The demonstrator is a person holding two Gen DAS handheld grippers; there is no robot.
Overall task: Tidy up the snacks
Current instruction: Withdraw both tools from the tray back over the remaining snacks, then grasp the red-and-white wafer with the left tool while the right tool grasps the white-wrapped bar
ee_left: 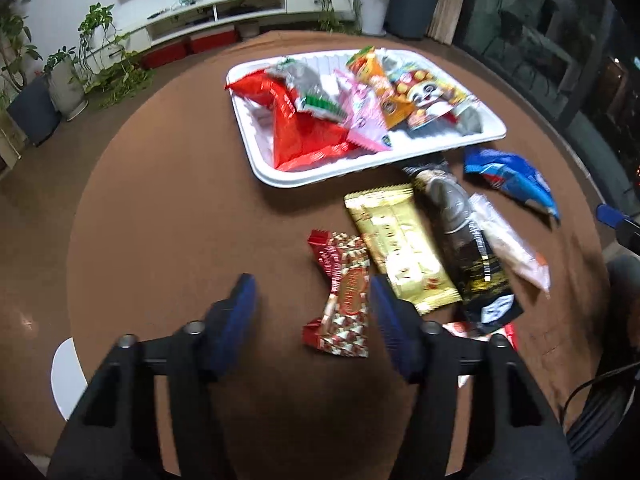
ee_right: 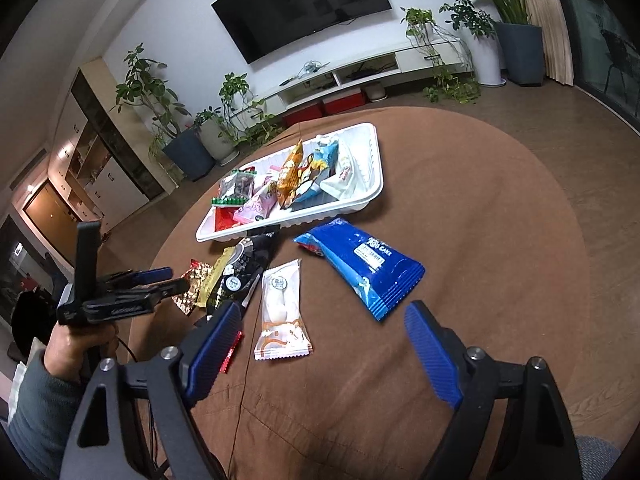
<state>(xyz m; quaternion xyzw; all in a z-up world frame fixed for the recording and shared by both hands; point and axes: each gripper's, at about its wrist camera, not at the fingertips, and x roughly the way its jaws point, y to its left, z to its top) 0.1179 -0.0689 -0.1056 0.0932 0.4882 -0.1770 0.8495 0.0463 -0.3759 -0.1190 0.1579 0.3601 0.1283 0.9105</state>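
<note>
A white tray [ee_left: 280, 178] on the round brown table holds several snack packs; it also shows in the right wrist view [ee_right: 374, 160]. Loose on the table lie a red-and-gold candy pack [ee_left: 345, 296], a gold bar pack [ee_left: 396, 246], a black pack [ee_left: 464, 240], a white pack [ee_right: 282, 308] and a blue pack [ee_right: 362, 266]. My left gripper [ee_left: 312, 284] is open and empty, just left of the candy pack; it also shows in the right wrist view [ee_right: 170, 278]. My right gripper [ee_right: 324, 314] is open and empty, hovering near the white and blue packs.
The brown table [ee_left: 168, 208] has bare cloth at left and near me. A white chair edge [ee_left: 66, 372] sits at its left rim. Potted plants [ee_right: 188, 136], a TV stand and a wall TV stand beyond the table.
</note>
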